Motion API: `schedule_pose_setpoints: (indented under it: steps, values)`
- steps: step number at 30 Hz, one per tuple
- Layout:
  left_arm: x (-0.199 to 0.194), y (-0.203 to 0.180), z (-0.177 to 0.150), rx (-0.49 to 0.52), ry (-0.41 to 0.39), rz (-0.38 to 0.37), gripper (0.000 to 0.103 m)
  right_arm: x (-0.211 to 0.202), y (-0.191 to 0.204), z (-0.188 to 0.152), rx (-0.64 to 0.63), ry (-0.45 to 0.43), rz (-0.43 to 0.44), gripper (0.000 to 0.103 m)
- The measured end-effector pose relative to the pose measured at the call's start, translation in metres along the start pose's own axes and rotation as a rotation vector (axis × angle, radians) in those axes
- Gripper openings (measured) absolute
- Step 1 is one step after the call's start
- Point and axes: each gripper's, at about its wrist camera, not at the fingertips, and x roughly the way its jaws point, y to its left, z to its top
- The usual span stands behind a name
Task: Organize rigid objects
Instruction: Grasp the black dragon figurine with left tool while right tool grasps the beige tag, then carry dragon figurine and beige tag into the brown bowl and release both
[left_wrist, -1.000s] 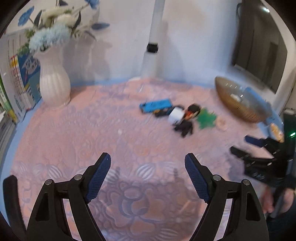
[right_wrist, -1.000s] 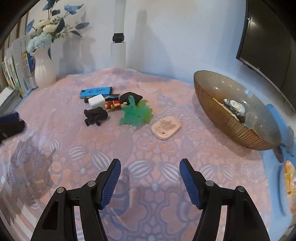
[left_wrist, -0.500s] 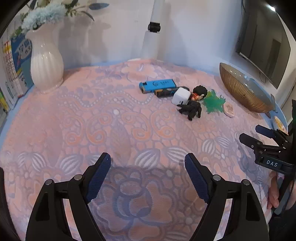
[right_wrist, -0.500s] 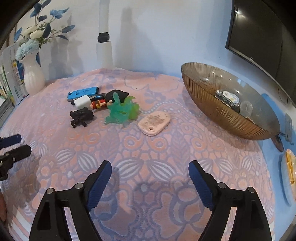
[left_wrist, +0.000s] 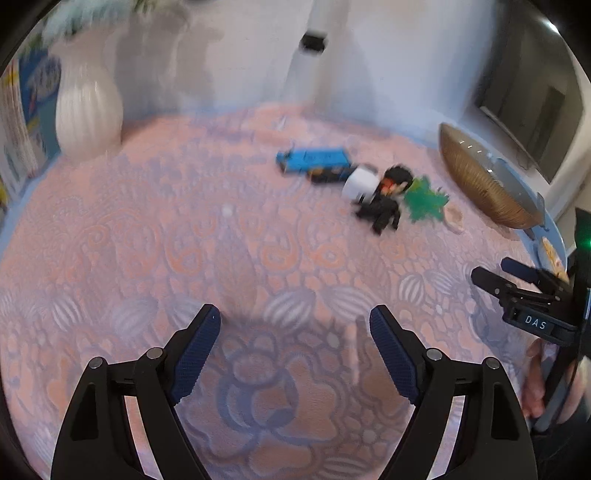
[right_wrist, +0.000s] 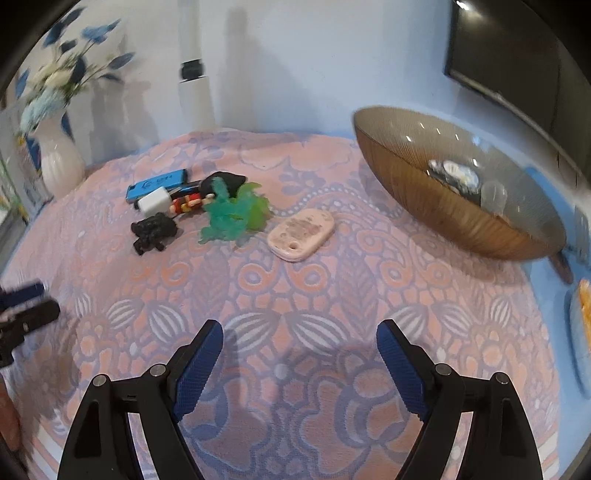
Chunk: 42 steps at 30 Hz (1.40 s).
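A cluster of small objects lies mid-table: a blue box (right_wrist: 155, 184), a white cube (right_wrist: 153, 201), a black toy (right_wrist: 153, 230), a small doll figure (right_wrist: 190, 201), a green plastic leaf (right_wrist: 234, 216) and a pink oval tag (right_wrist: 301, 234). The same cluster shows in the left wrist view, with the blue box (left_wrist: 314, 160) and the black toy (left_wrist: 382, 214). A brown ribbed bowl (right_wrist: 428, 199) with a few items stands at the right. My left gripper (left_wrist: 295, 345) and my right gripper (right_wrist: 299, 354) are both open and empty, above the cloth, short of the cluster.
A pink patterned cloth (right_wrist: 295, 295) covers the table. A white vase (left_wrist: 86, 114) with flowers and books stand at the far left. A white post (right_wrist: 194, 88) rises at the back. A dark screen (right_wrist: 517, 51) hangs on the right wall.
The right gripper has moved closer to the cluster and the bowl. The left view has shifted slightly and is blurred by motion. Both grippers stay open.
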Motion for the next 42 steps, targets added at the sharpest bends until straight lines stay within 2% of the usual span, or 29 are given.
schedule_pose_setpoints:
  steps: [3, 6, 8, 9, 11, 15, 20, 21, 23, 24, 26, 28, 31, 38, 42]
  values:
    - [-0.007, -0.013, 0.006, 0.041, 0.013, -0.017, 0.08, 0.005, -0.013, 0.004, 0.072, 0.061, 0.046, 0.084]
    - [-0.019, -0.039, 0.023, 0.128, -0.027, -0.02, 0.08, 0.006, -0.023, 0.017, 0.165, 0.115, 0.111, 0.084]
    - [-0.019, -0.056, 0.035, 0.189, -0.054, 0.007, 0.08, 0.013, -0.026, 0.029, 0.214, 0.168, 0.121, 0.084]
    - [-0.014, -0.066, 0.042, 0.226, -0.058, 0.021, 0.08, 0.02, -0.027, 0.036, 0.232, 0.21, 0.122, 0.082]
    - [0.0, -0.078, 0.052, 0.277, -0.056, 0.022, 0.08, 0.029, -0.028, 0.047, 0.258, 0.235, 0.123, 0.071]
    - [0.04, -0.08, 0.068, 0.264, -0.026, 0.017, 0.08, 0.044, -0.015, 0.062, 0.204, 0.186, 0.063, 0.067]
    - [0.059, -0.077, 0.076, 0.211, -0.032, -0.02, 0.08, 0.057, 0.004, 0.068, 0.129, 0.116, -0.062, 0.067]
    - [0.062, -0.08, 0.076, 0.217, -0.037, -0.012, 0.075, 0.059, 0.006, 0.07, 0.12, 0.104, -0.081, 0.067]
    - [0.066, -0.084, 0.073, 0.236, -0.033, 0.004, 0.053, 0.061, 0.01, 0.071, 0.104, 0.083, -0.108, 0.062]
    - [0.069, -0.086, 0.071, 0.244, -0.026, 0.018, 0.045, 0.06, 0.01, 0.07, 0.099, 0.069, -0.106, 0.058]
    - [0.066, -0.087, 0.069, 0.255, -0.045, 0.028, 0.044, 0.057, 0.008, 0.067, 0.092, 0.044, -0.093, 0.041]
    - [0.058, -0.087, 0.065, 0.255, -0.07, 0.028, 0.044, 0.051, 0.005, 0.062, 0.09, 0.041, -0.082, 0.041]
    - [0.046, -0.078, 0.054, 0.218, -0.073, 0.002, 0.044, 0.038, -0.004, 0.046, 0.077, 0.035, -0.011, 0.041]
    - [0.019, -0.071, 0.023, 0.17, -0.102, -0.002, 0.044, -0.006, -0.019, -0.01, -0.038, 0.011, 0.11, 0.041]
    - [0.014, -0.074, 0.012, 0.185, -0.116, 0.017, 0.044, -0.014, -0.024, -0.029, -0.074, 0.026, 0.123, 0.041]
